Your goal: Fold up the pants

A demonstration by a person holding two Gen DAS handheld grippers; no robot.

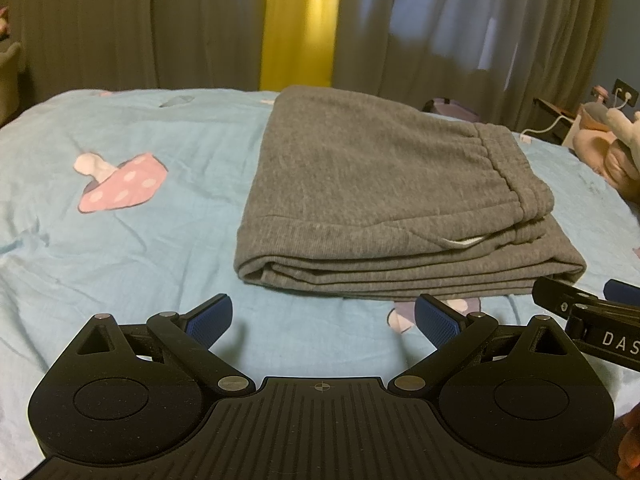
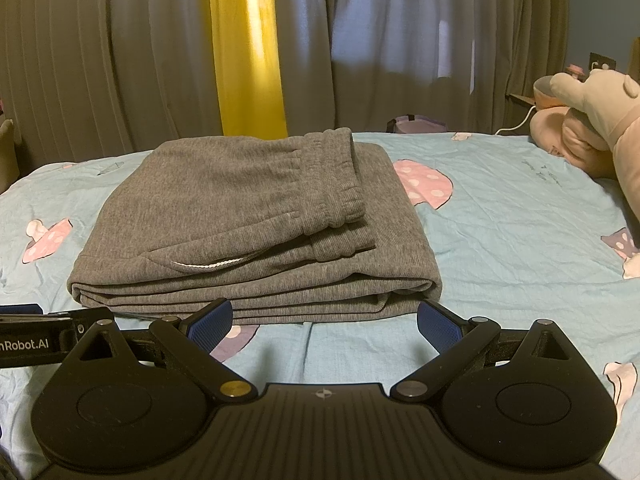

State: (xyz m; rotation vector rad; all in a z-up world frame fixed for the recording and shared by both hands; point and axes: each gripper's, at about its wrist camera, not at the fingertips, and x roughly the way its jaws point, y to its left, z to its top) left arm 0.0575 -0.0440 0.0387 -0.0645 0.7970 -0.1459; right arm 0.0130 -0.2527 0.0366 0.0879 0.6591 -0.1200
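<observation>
Pants [image 1: 384, 192], grey knit sweatpants, lie folded into a thick rectangular stack on the bed, resting on a light blue sheet [image 1: 160, 152] printed with pink mushrooms. The elastic waistband [image 2: 340, 184] sits on top of the stack along its right side, and a bit of white drawstring [image 2: 208, 266] peeks out from between the layers near the front edge. Several folded layers show along the near edge of the pile.

The left hand-held gripper [image 1: 323, 320] hovers just in front of the stack, toward its left front corner, with its blue-padded fingers spread wide and nothing between them. The right hand-held gripper [image 2: 325, 322] is likewise spread wide and empty, its finger tips right at the near edge of the pants; whether they touch the cloth cannot be told. Each gripper shows at the edge of the other's view, so the two sit side by side, close together.

Behind the bed hang grey curtains [image 2: 120, 60] with a bright yellow strip [image 2: 248, 48] between them. A pink and beige plush toy [image 2: 592, 120] lies at the far right of the bed, near a wall socket [image 1: 624, 92] with a white cable plugged in
</observation>
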